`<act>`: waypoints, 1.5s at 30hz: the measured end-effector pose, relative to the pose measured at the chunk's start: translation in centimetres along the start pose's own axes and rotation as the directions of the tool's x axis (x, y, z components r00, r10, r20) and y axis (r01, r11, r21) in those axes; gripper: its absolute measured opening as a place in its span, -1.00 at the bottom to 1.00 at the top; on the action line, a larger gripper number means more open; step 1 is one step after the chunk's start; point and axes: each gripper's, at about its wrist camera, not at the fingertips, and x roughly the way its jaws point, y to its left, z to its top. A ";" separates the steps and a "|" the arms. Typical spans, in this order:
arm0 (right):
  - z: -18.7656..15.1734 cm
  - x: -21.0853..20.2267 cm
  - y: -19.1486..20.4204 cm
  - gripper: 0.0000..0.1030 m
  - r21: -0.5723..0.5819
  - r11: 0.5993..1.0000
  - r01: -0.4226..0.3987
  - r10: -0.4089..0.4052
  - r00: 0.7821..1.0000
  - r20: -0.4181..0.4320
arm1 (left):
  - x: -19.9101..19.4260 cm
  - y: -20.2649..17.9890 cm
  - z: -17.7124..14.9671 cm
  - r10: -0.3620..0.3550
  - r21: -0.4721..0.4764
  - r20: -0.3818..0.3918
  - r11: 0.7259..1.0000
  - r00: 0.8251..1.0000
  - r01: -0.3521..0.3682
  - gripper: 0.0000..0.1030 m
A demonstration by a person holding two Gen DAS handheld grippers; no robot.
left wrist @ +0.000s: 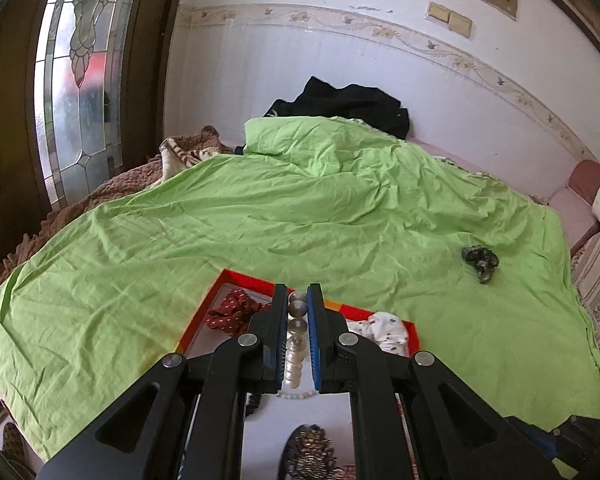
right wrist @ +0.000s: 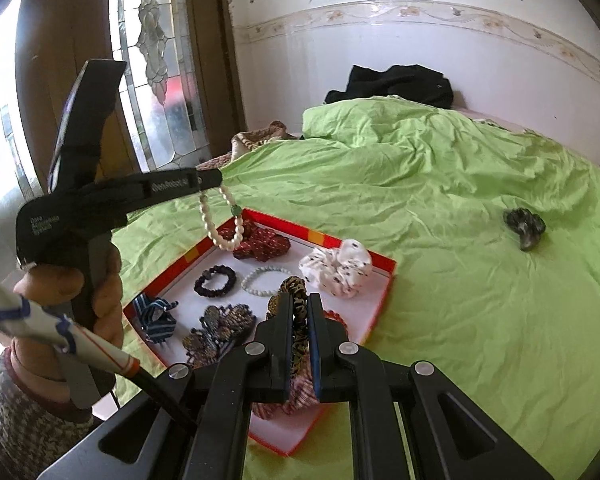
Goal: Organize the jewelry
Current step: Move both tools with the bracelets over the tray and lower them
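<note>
My left gripper [left wrist: 298, 296] is shut on a pearl bracelet [left wrist: 296, 344] and holds it in the air above the red-rimmed white tray [left wrist: 236, 278]; in the right wrist view the left gripper [right wrist: 216, 178] shows with the bracelet [right wrist: 224, 224] hanging below its tips. My right gripper [right wrist: 300, 300] is shut on a leopard-print scrunchie [right wrist: 298, 320] over the tray [right wrist: 380, 284]. The tray holds a red dotted scrunchie [right wrist: 262, 242], a white spotted scrunchie [right wrist: 338, 266], a dark bead bracelet [right wrist: 215, 280], a white bead bracelet [right wrist: 266, 280], a striped tie [right wrist: 156, 320] and more.
The tray lies on a green bedsheet [right wrist: 460, 280]. A dark scrunchie [right wrist: 525, 226] lies alone on the sheet to the right, also seen in the left wrist view [left wrist: 480, 260]. Black clothing [right wrist: 396, 84] sits by the wall. A glass door [right wrist: 156, 72] is at left.
</note>
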 end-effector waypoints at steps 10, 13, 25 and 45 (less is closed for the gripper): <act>1.1 3.3 1.2 -0.85 -0.007 1.000 -0.023 0.023 0.999 -0.032 | 2.2 2.2 -0.8 0.006 -0.030 -0.056 1.000 0.998 -0.008 -0.83; 1.2 4.1 1.4 -0.85 -0.011 1.000 -0.026 0.025 0.999 -0.041 | 2.5 2.4 -0.7 0.003 -0.033 -0.060 0.999 0.998 -0.005 -0.83; 1.4 6.7 0.2 -0.84 0.025 1.000 -0.014 0.015 0.998 -0.062 | 3.6 2.3 -0.5 -0.032 -0.036 -0.065 0.999 0.997 0.029 -0.83; 0.9 10.1 -1.7 -0.85 0.093 0.995 -0.022 0.031 0.995 -0.099 | 6.0 2.0 -1.0 -0.079 -0.015 -0.111 0.997 0.991 0.078 -0.83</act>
